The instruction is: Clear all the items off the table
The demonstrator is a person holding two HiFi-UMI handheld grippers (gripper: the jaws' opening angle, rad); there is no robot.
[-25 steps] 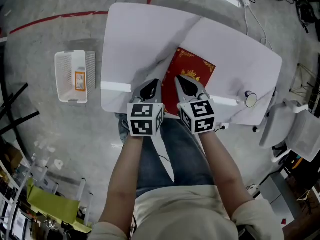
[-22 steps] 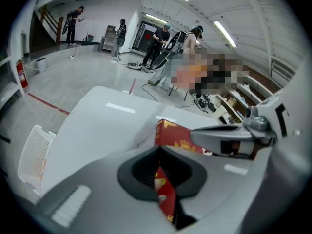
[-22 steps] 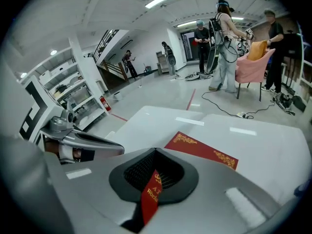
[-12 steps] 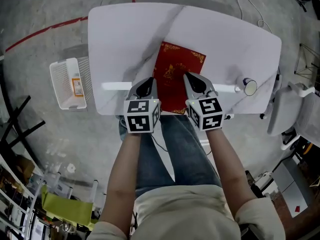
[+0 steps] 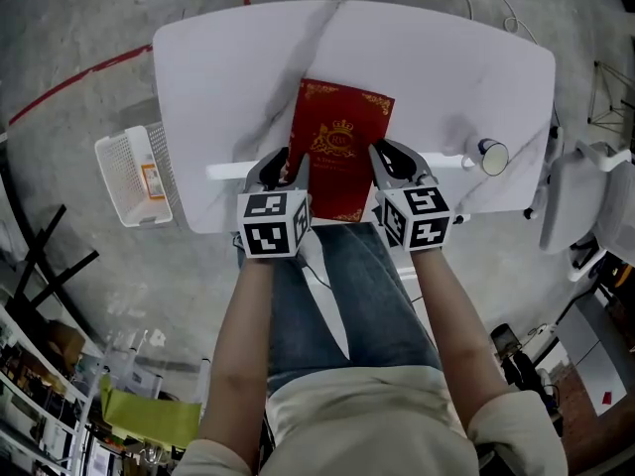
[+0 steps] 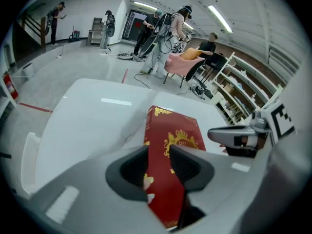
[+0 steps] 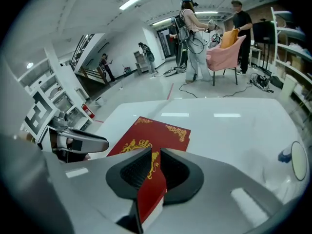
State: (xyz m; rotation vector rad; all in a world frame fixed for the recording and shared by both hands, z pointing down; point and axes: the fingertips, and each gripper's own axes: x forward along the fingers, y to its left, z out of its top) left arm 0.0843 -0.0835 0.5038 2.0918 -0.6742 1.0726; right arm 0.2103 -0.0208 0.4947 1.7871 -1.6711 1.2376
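Red book (image 5: pixel 339 142) on white counter (image 5: pixel 228 77), at near edge, mid-width. Grip: left tongs (image 5: pixel 277 165) clamped on book's left side, right tongs (image 5: pixel 390 157) on right side; both just opened slightly, book between pads. White basket (image 5: pixel 127 177) on floor, left of counter.

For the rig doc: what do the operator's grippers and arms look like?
Left gripper and right gripper match: light grey moulded bodies with dark ribbed pads, each carrying a white cube printed with black square markers. The person wears a beige top with sleeves ending near the elbows, plus blue jeans.
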